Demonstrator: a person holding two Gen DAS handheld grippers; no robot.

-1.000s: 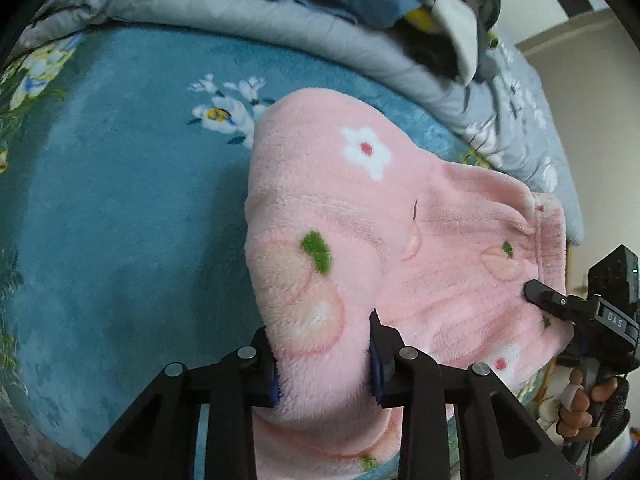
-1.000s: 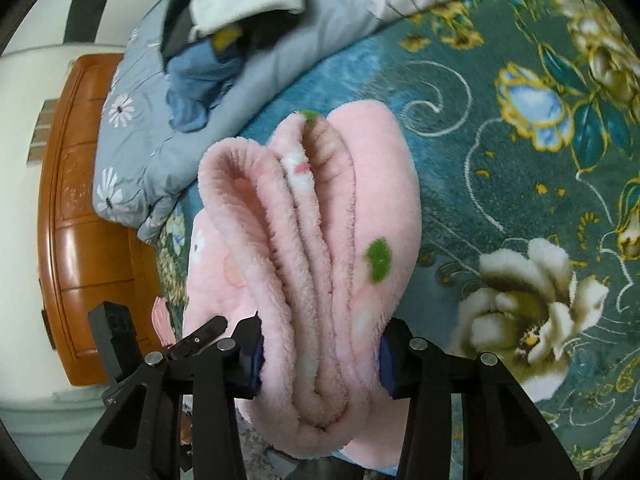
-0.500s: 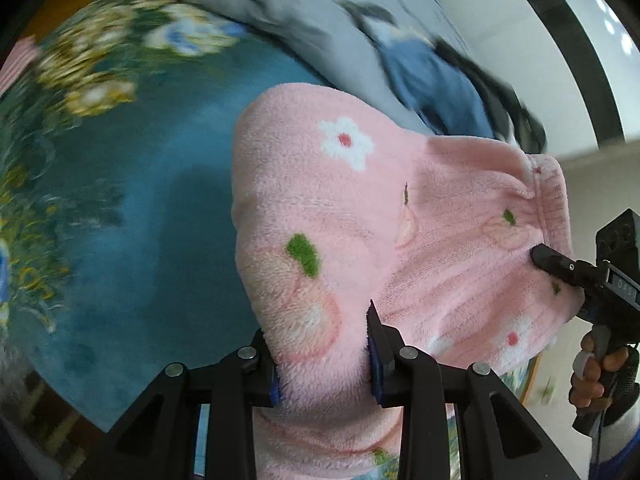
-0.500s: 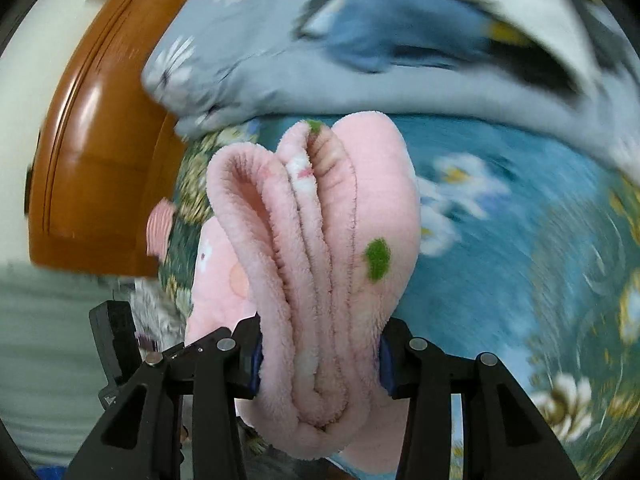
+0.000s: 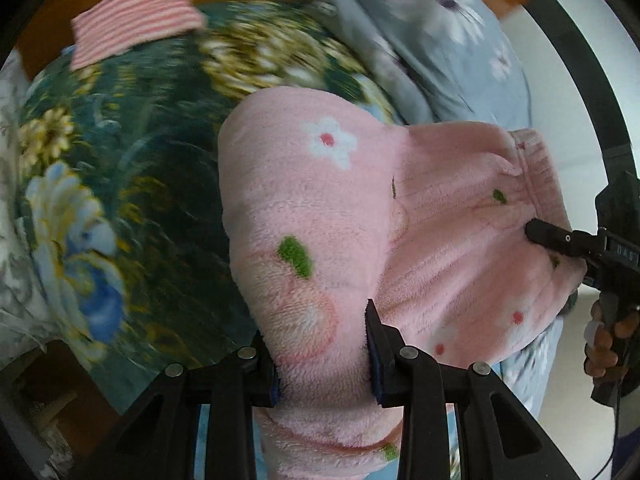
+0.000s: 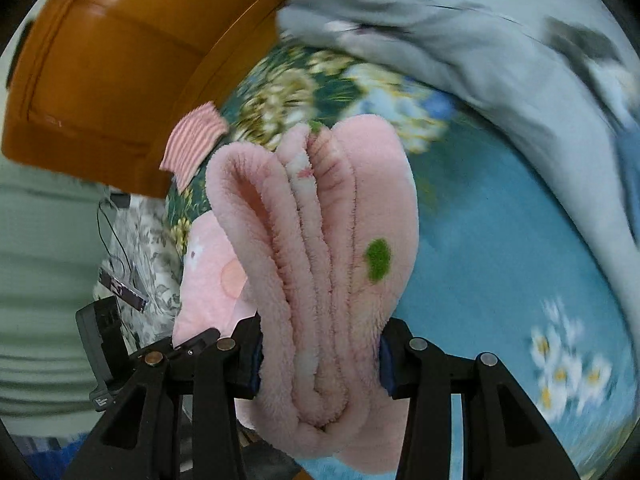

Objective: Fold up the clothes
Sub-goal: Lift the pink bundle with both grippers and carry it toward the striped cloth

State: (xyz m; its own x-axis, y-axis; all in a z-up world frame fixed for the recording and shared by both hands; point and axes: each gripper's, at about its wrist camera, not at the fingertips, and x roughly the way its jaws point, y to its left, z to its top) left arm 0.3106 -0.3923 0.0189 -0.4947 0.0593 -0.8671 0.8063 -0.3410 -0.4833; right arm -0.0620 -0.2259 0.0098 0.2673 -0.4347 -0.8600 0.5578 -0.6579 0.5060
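Left wrist view showed you carrying the folded pink fleece garment (image 5: pixel 320 216), both the left gripper (image 5: pixel 322 354) and right gripper (image 6: pixel 320 354) clenched on it above the floral bedspread (image 5: pixel 132 184), so next you likely needed a flat set-down there.

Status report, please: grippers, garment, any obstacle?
Left gripper and right gripper shut on pink fleece garment. Garment folded, held above bed. Nothing blocking.

Teal floral bedspread (image 5: pixel 132 184) is covering the bed, w/ a grey flower-print quilt (image 6: pixel 460 28) bunching along its far edge. Small pink-and-white striped cloth (image 5: pixel 132 24) is lying by the orange-brown wooden headboard (image 6: pixel 120 60).
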